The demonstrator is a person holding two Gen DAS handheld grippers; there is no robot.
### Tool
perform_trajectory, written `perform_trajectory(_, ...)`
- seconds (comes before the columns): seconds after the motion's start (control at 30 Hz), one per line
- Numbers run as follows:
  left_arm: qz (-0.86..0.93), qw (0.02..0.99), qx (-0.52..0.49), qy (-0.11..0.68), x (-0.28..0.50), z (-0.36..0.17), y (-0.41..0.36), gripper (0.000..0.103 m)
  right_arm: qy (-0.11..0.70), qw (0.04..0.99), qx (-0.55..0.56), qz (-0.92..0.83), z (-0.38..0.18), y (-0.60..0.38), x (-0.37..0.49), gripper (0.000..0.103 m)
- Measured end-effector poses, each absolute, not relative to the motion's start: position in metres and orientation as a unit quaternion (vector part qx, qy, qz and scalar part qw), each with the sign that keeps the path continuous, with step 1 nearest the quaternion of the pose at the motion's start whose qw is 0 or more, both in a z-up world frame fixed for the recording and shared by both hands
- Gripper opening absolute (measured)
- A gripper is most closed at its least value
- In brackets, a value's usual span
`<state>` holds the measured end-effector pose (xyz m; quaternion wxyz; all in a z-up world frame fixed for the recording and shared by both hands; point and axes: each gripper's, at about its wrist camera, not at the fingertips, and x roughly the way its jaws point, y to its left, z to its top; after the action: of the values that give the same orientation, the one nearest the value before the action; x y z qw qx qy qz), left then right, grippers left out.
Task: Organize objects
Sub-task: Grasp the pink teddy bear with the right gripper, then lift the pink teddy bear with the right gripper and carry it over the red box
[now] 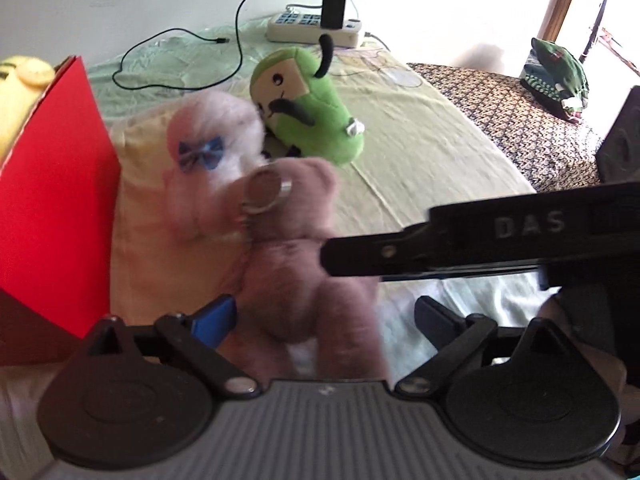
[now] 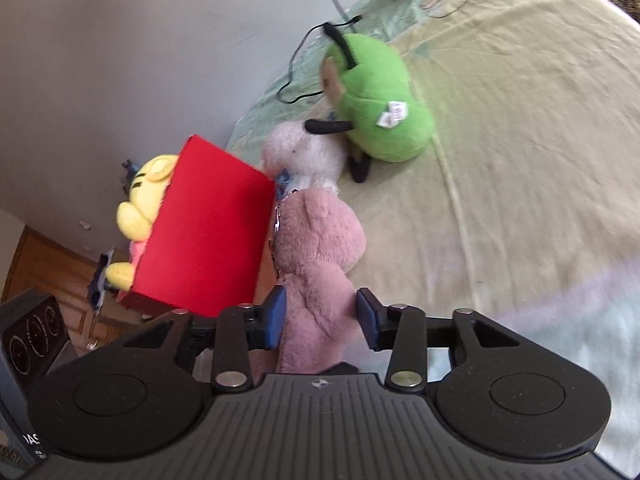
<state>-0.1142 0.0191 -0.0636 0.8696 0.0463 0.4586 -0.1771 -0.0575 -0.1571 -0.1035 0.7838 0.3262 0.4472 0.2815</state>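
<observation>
pink plush bear (image 2: pixel 316 264) caught low on its body between the blue pads (image 2: pixel 275 316) of the right gripper (image 2: pixel 322 318), both pads pressed into the fur, head pointing away from the camera. metal key ring (image 1: pixel 264 192) at its head (blurred in the left wrist view). left gripper (image 1: pixel 324 316) spread wide around the same bear, its pads (image 1: pixel 214 318) apart from the fur, nothing held. black side of the right tool crossing the left wrist view from the right edge.

red box (image 2: pixel 204 236) just beside the bear toward the wall-side edge of the bed (image 2: pixel 520 200), seemingly touching it, with a yellow plush (image 2: pixel 146 196) showing behind it. pale pink plush with a blue bow (image 1: pixel 208 152) lying past the bear's head, against it. green plush with black antennae (image 2: pixel 380 116) farther on, touching the pale one, white tag on its back. white power strip (image 1: pixel 316 26) with a black charger at the far edge of the bed, black cable (image 1: pixel 176 60) looping over the green sheet. patterned cloth and a dark green bundle (image 1: pixel 556 76) toward the far right corner, well apart from the toys.
</observation>
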Motion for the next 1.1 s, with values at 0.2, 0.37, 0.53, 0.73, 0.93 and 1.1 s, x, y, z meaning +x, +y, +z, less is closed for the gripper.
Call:
perform_trajectory(0.2,-0.14,0.868,0.05,0.475,-0.1,-0.068,0.034,0.096,0.447,0.764,0.343,0.316,-0.099,-0.144,-0.044,0.038)
perform_trajectory(0.37,-0.123,0.864,0.037,0.487,-0.092,-0.068,0.054,0.059,0.433,0.732,0.354,0.39,-0.084,-0.12,-0.035,0.037)
perform_trajectory(0.53,-0.081,0.857,0.016,0.508,-0.087,-0.077,0.075,0.041,0.438,0.723,0.332,0.418,-0.083,-0.097,-0.033,0.037)
perform_trajectory(0.73,-0.086,0.855,-0.026,0.511,-0.086,-0.078,0.091,0.04,0.436,0.734,0.357,0.379,-0.097,-0.123,-0.029,0.037)
perform_trajectory(0.93,-0.113,0.849,-0.041,0.514,-0.085,-0.077,0.094,0.04,0.466,0.733,0.34,0.36,-0.124,-0.118,-0.02,0.037)
perform_trajectory(1.1,-0.115,0.848,-0.049,0.515,-0.081,-0.078,0.099,0.036,0.465,0.714,0.361,0.378,-0.135,-0.105,-0.013,0.038)
